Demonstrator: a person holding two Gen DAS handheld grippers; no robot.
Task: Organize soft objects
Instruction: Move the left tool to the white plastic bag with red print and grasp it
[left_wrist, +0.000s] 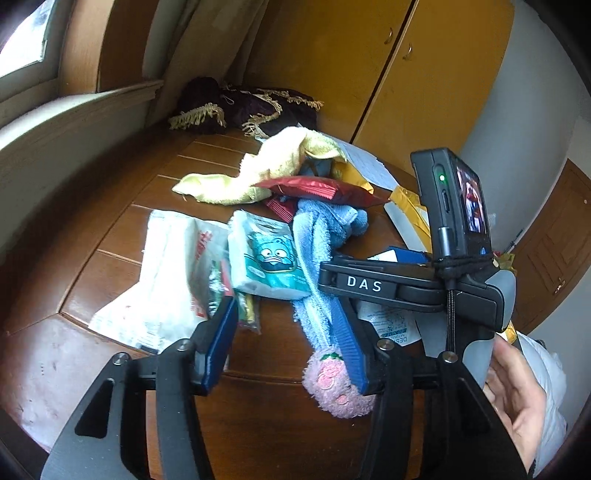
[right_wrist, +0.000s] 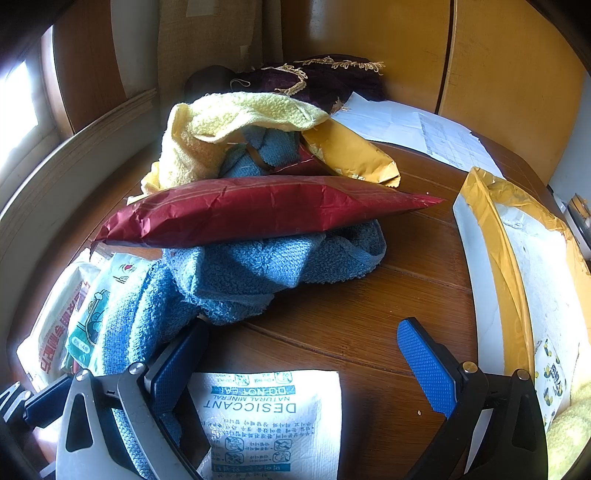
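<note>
**Sorting the soft pile: both claws spread, nothing gripped**

Hovering over a cluttered wooden table (right_wrist: 369, 314), the left claw (left_wrist: 291, 343) stands spread, its right finger touching the long blue towel (left_wrist: 314, 258) with a fuzzy pink end (left_wrist: 332, 387). The right claw (right_wrist: 299, 362) is spread too, above a papery desiccant packet (right_wrist: 273, 417), with looped blue terry just beside its left finger. A crinkled red foil pouch (right_wrist: 258, 210) lies across the towel; a nubby yellow cloth (right_wrist: 236, 114) drapes farther back. Picking out the first soft item seems to be the step in hand; next probably calls for pinching the towel and drawing it from under the pouch.
</note>
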